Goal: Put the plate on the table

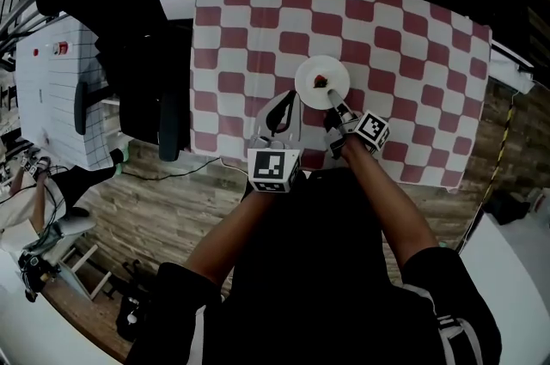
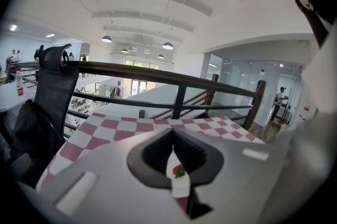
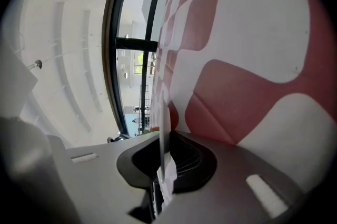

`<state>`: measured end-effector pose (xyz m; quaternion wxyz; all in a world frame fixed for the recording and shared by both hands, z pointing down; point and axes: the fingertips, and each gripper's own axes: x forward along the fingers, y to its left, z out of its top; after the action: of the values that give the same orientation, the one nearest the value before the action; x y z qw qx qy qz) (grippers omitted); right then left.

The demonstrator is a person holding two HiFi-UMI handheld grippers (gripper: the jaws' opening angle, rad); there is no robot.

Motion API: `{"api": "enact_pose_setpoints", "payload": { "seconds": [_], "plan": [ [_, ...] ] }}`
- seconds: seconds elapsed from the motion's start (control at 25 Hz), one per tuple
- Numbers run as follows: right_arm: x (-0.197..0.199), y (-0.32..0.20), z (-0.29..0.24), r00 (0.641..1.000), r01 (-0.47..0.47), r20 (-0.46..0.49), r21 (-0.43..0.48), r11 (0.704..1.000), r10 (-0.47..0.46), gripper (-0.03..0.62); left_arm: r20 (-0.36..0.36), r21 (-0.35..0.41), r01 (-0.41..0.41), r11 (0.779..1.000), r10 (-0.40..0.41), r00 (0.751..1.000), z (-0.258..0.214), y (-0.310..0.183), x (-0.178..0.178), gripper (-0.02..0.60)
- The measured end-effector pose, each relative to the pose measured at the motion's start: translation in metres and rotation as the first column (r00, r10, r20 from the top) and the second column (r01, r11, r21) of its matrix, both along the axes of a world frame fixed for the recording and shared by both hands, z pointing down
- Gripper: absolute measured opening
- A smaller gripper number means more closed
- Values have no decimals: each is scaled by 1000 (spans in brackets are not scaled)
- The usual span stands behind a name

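A person leans over a table [image 1: 412,54] spread with a red-and-white checked cloth, a hand-held gripper in each hand. The right gripper [image 1: 333,100], rolled onto its side, has its fingers clamped on the near rim of a white plate [image 1: 309,71]. In the right gripper view that rim runs edge-on through the thin slit between them. A small red-and-green item [image 1: 320,81] sits at the middle of the plate. The plate lies level over the near half of the cloth, roughly midway across the table. Whether it rests on the cloth or hangs just above it cannot be told from these views.

The left gripper [image 1: 290,97] hovers just beside the plate's left edge. Its fingers are drawn almost together and hold nothing, and the plate shows beyond them through the narrow gap. A black office chair [image 1: 142,54] stands off the table's left side. A dark railing [image 2: 158,74] runs along the table's far edge, and wooden floor shows below the near one.
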<state>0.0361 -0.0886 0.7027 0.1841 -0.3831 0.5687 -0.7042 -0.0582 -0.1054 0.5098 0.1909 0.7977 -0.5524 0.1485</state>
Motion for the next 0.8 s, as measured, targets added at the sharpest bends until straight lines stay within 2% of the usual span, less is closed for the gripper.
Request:
{"api": "enact_pose_setpoints", "payload": {
  "seconds": [0.24,0.48,0.6,0.8],
  "plan": [
    [-5,4,8,1000,4,-19,-75,997,-5,21,33,-5,-28,1000,28,999,1,-2,-3,9],
    [0,7,14,983,51,-169,-147,988,-76,35,43,-19,-22,1000,22,999,3,-9,-2,9],
    [1,15,12,975,60,-201,-187,981,-98,91,61,-22,-25,999,27,998,-1,-7,-3,9],
    [5,22,11,943,122,-274,-237,964,-187,120,63,-22,-9,1000,11,998,-1,-7,-7,9]
  ]
}}
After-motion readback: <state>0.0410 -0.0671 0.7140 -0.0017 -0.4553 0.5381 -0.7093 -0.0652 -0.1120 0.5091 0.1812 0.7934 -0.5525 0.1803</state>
